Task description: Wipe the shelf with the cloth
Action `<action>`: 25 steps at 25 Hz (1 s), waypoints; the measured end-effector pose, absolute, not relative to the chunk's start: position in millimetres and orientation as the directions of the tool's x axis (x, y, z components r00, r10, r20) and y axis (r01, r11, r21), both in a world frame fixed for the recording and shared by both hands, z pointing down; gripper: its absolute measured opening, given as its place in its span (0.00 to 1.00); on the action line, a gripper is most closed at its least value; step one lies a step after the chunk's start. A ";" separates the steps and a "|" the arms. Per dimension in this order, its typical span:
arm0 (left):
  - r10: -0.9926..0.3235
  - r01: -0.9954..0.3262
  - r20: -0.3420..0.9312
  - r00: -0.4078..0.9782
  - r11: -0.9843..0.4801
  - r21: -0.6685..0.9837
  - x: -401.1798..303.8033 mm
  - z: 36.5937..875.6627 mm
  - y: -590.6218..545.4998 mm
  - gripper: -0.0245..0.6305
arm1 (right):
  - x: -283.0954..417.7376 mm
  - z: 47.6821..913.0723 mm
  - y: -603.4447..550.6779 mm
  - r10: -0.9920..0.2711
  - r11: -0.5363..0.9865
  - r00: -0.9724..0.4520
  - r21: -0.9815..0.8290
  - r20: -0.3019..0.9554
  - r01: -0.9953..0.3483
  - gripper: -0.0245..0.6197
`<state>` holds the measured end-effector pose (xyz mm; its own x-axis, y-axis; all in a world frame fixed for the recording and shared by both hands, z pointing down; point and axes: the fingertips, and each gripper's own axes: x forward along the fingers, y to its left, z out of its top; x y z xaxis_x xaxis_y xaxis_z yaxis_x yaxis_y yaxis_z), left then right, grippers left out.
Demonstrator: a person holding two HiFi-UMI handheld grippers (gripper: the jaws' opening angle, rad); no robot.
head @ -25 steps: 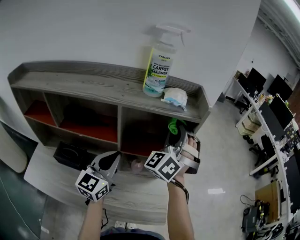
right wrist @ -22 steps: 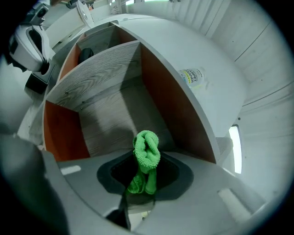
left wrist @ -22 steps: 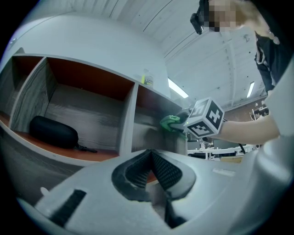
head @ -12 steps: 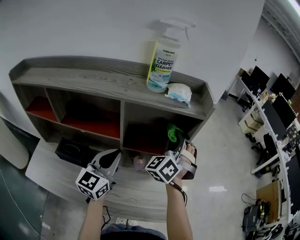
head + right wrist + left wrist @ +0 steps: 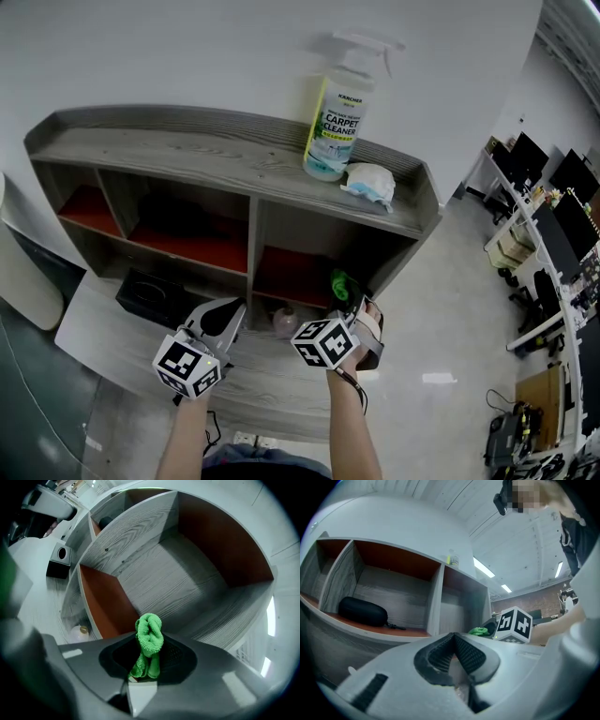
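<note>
The right gripper (image 5: 344,298) was clamped on the green cloth (image 5: 149,641), a bunched wad pinched between its jaws with the upper fold standing out past the tips. It pointed into the lower right compartment of the grey wood-grain shelf (image 5: 187,155), and in the right gripper view that compartment filled the picture, with a grey floor and red-brown panels. Whether the cloth touched any surface could not be told. In the head view the cloth (image 5: 341,283) showed at the mouth of that compartment, just beyond the marker cube. The left gripper (image 5: 228,317) hung to the left, in front of the middle of the shelf; its ribbed jaws met at the tips with nothing between them (image 5: 453,641). On top of the shelf stood a spray bottle (image 5: 339,117) of carpet cleaner, upright, and just beside it to the right lay a crumpled white packet (image 5: 370,181). A black case (image 5: 362,612) lay in a lower left compartment, and a small pale bottle (image 5: 285,323) stood low between the two grippers.
</note>
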<state>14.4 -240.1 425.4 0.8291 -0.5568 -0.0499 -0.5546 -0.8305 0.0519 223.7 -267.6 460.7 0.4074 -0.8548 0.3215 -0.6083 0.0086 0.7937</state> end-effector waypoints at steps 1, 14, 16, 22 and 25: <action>-0.557 -0.555 -0.049 0.829 -0.830 0.051 14.2 425.5 -240.1 0.04 | 223.5 463.8 -267.8 -0.853 0.010 0.405 0.786 0.329 -0.618 0.20; -0.590 -0.589 -0.046 0.806 -0.807 0.037 -1.3 423.0 -239.9 0.04 | 166.5 476.0 -289.2 -0.882 0.065 0.208 0.544 0.424 -0.837 0.20; -0.603 -0.602 -0.046 0.796 -0.798 0.035 -8.0 422.3 -240.8 0.04 | 146.2 475.3 -297.3 -0.890 0.092 0.152 0.495 0.430 -0.864 0.20; -0.642 -0.641 -0.047 0.765 -0.766 0.035 -29.7 421.6 -244.0 0.04 | 90.5 472.0 -316.7 -0.898 0.179 -0.009 0.346 0.440 -0.921 0.20; -0.653 -0.651 -0.048 0.756 -0.758 0.037 -36.7 421.3 -244.3 0.04 | 75.6 471.8 -320.3 -0.896 0.202 -0.044 0.316 0.442 -0.927 0.20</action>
